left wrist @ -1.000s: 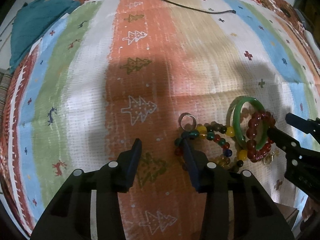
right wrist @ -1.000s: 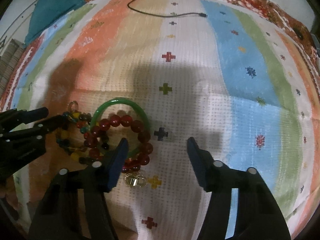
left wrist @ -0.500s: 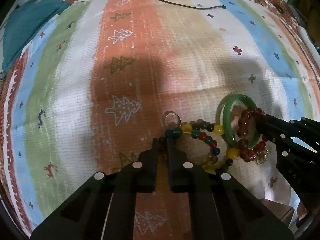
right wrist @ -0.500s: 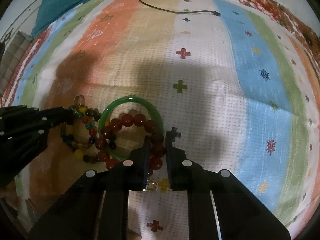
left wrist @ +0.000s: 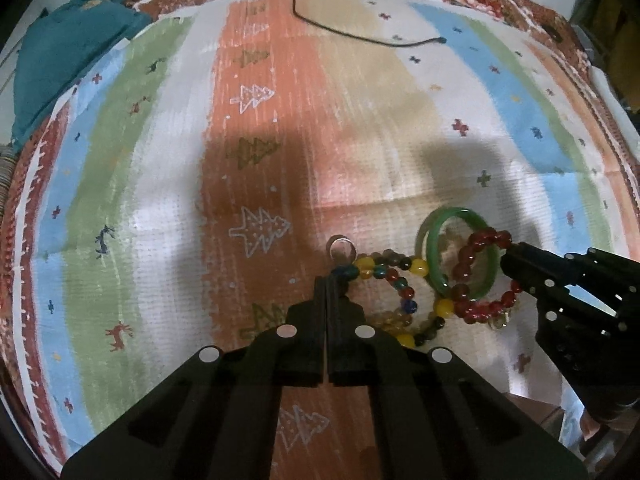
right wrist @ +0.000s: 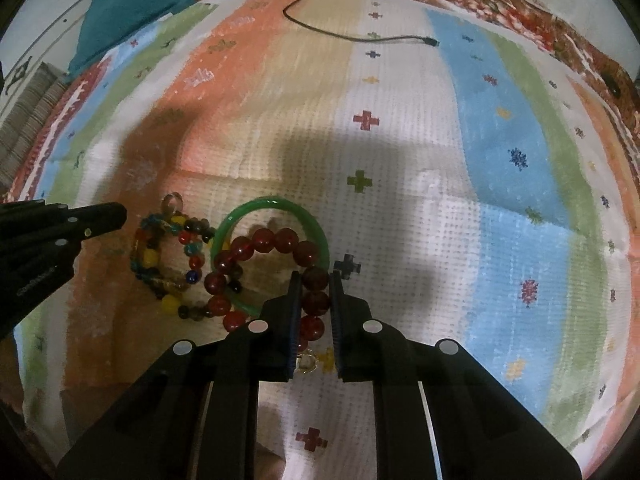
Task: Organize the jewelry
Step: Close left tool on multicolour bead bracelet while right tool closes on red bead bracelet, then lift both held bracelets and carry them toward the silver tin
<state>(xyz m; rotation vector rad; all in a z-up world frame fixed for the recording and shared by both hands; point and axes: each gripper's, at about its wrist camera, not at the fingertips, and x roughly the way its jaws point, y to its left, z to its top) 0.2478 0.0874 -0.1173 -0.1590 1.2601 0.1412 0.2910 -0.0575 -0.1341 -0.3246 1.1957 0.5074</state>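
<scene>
A round bracelet of big dark red beads (right wrist: 276, 276) was pinched by the right gripper (right wrist: 314, 280). A string of many-coloured beads (left wrist: 394, 280) was pinched by the left gripper (left wrist: 327, 282), just left of a green ring bangle (left wrist: 460, 256).

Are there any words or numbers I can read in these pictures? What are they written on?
Small pale lettering on the side of the black left gripper, seen in the right wrist view: too small and blurred to read.
The striped woven cloth has only pictures, such as crosses, trees and deer: no words.
The red bead bracelet, green bangle and multicoloured bead string carry no writing that I can see.
</scene>
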